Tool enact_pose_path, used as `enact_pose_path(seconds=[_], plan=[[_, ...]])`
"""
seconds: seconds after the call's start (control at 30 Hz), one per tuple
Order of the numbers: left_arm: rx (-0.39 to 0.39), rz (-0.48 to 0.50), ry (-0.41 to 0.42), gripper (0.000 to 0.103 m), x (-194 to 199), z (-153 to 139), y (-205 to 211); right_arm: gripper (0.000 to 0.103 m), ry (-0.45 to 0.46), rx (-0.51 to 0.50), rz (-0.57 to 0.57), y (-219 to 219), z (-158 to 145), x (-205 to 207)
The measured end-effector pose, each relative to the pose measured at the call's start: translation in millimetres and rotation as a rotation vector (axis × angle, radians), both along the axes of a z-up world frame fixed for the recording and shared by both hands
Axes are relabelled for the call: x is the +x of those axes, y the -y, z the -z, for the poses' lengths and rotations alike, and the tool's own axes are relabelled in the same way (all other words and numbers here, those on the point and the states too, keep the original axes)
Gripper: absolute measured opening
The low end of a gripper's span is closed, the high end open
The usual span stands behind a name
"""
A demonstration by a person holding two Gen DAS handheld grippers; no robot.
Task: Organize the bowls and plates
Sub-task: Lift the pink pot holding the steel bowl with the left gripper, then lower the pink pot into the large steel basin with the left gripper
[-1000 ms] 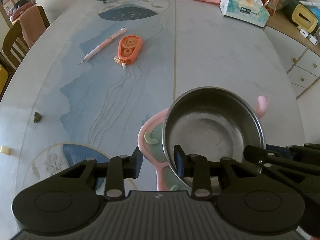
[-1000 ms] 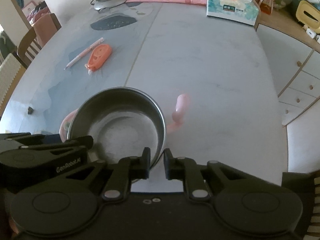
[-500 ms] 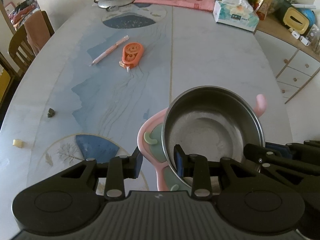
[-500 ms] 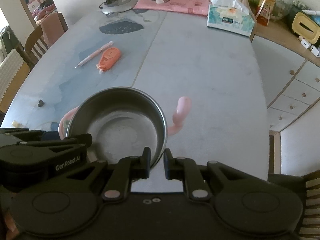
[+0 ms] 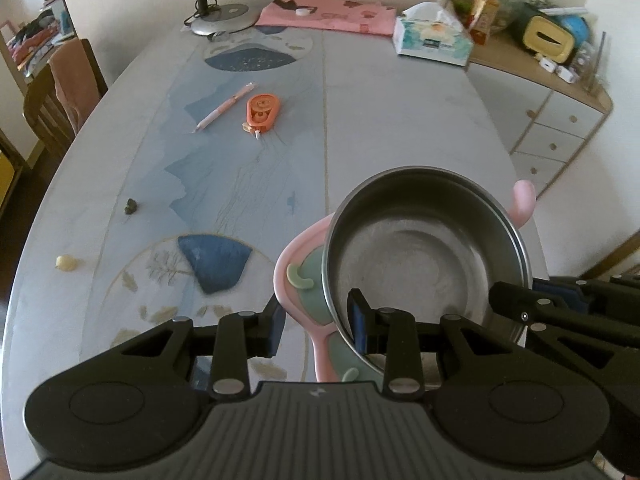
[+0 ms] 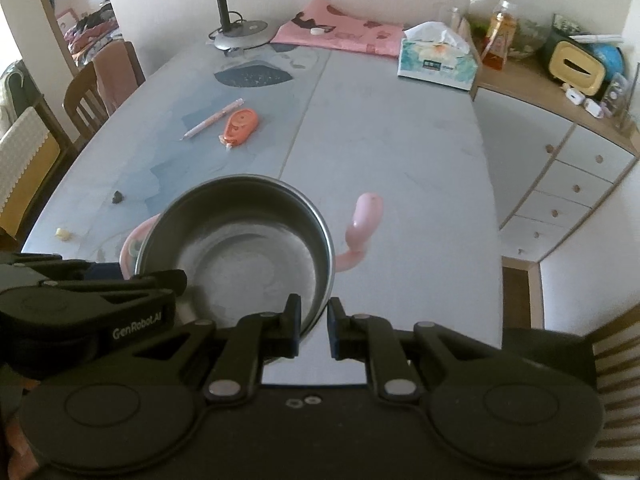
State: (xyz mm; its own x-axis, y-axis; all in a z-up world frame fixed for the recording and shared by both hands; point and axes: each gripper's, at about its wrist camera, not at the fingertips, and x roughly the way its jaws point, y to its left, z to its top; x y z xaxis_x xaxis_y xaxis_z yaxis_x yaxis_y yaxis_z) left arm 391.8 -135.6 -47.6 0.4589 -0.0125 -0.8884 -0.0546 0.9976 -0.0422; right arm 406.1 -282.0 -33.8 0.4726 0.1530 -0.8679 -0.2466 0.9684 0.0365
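Observation:
A steel bowl [image 5: 424,256] sits in a pink plate [image 5: 298,256] with green sections and a pink handle [image 5: 524,202]. Both are held up above the table. My left gripper [image 5: 316,320] grips the near left edge, its jaws around the plate rim and the bowl wall. My right gripper [image 6: 314,318] is shut on the bowl's near right rim [image 6: 320,280]. The bowl [image 6: 240,248] and the plate's handle [image 6: 364,216] show in the right wrist view too. The plate's underside is hidden.
On the table [image 5: 400,120] lie a pink pen [image 5: 224,107], an orange tape dispenser [image 5: 262,111], a tissue box [image 5: 434,38], a lamp base [image 5: 224,20], a pink cloth [image 5: 332,16] and crumbs [image 5: 131,206]. Chairs [image 6: 100,84] stand left, a drawer cabinet [image 6: 568,160] right.
Both grippers have risen with the bowl and plate, so the table looks farther away and more of the room shows. The grip on both has not changed.

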Motion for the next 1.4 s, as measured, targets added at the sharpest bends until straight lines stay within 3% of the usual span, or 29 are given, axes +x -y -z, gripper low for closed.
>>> enact_pose_path(seconds=[0.6,0.97,1.4], plan=[[-0.029,0.131,0.047,0.032,-167,-42,3,0.014,0.029,0.0,0.075,4,-42,-171],[-0.062,0.195,-0.024,0.032,-249,-8,15,0.014,-0.028,0.013,0.141,15,-15,-256],[-0.049,0.288,-0.094,0.032,-288,37,32,0.014,-0.106,0.054,0.23,31,33,-311]])
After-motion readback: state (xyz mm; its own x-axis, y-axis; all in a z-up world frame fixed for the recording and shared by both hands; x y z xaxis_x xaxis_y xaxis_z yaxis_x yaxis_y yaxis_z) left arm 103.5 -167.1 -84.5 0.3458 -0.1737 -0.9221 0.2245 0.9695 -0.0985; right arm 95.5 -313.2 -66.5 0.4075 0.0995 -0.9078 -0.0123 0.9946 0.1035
